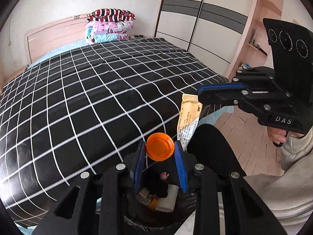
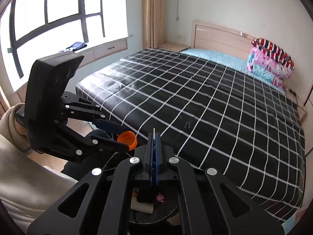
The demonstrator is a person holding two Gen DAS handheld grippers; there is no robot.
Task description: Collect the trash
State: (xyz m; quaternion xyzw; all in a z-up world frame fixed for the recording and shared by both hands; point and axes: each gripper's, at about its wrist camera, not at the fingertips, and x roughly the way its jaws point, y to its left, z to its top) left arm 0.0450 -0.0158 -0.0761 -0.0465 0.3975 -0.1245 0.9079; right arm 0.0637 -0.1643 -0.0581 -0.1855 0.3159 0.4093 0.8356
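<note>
My left gripper [image 1: 160, 150] is shut on an orange plastic cup [image 1: 160, 146], held above a black-lined trash bin [image 1: 137, 218] that holds cardboard tubes and other scraps. The cup also shows in the right wrist view [image 2: 128, 139], between the left gripper's fingers. My right gripper [image 2: 154, 135] is shut on a cream snack wrapper, seen edge-on as a thin strip [image 2: 154, 132]. In the left wrist view the right gripper [image 1: 200, 94] holds the wrapper [image 1: 188, 117] hanging down beside the bed's edge, above the bin's right side.
A bed with a black, white-gridded cover [image 1: 88, 90] fills the scene; folded quilts [image 1: 110, 26] lie at its head. A wardrobe [image 1: 195, 15] stands to the right, a window [image 2: 58, 19] to the left. The person's black-clad leg [image 1: 211, 146] is by the bin.
</note>
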